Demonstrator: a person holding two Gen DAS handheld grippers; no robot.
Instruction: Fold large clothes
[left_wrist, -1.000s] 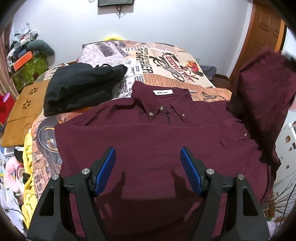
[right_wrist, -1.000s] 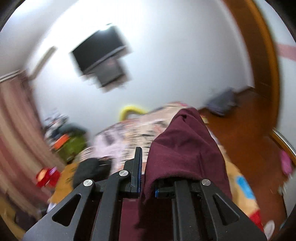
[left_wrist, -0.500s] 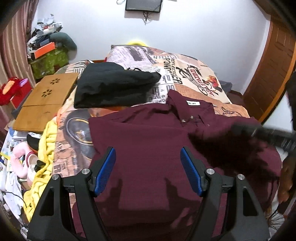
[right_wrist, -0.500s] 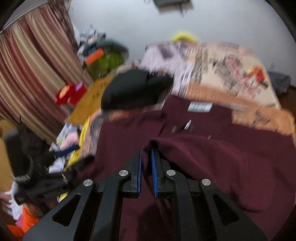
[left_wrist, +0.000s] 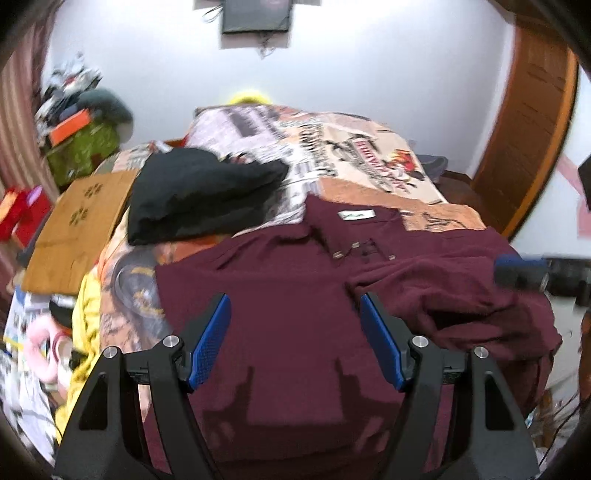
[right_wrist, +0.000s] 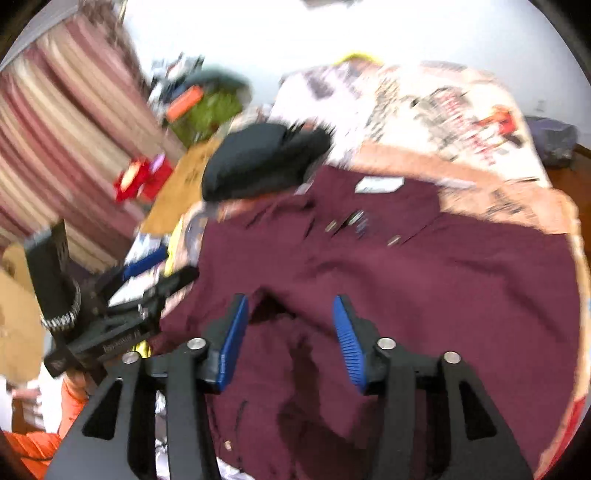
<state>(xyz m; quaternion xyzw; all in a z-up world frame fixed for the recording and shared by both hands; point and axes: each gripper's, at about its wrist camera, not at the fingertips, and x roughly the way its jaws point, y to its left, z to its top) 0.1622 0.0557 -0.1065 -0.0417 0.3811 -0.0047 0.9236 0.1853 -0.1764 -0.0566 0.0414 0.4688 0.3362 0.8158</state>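
Observation:
A maroon button-down shirt (left_wrist: 280, 295) lies face up on the bed, collar and white label toward the far end. Its right sleeve (left_wrist: 443, 291) is folded across the chest in a rumpled band. My left gripper (left_wrist: 293, 310) hovers open over the shirt's lower front with nothing between its blue pads. My right gripper (right_wrist: 290, 301) is just above the folded sleeve (right_wrist: 288, 339); its jaws are opening and the pads stand clear of the cloth. A blue pad of the right gripper (left_wrist: 517, 269) shows at the shirt's right edge. The left gripper (right_wrist: 129, 306) shows beyond the shirt (right_wrist: 443, 277).
A black folded garment (left_wrist: 199, 199) lies on the printed bedspread (left_wrist: 351, 147) beyond the shirt's left shoulder. A wooden board (left_wrist: 81, 221) and yellow fabric (left_wrist: 85, 314) border the bed's left side, with clutter and a striped curtain (right_wrist: 66, 110) behind. A wooden door (left_wrist: 528, 122) stands at right.
The right gripper brought the sleeve down from the air and across the chest, then its jaws parted and the cloth dropped out. The left gripper rose slightly, staying open.

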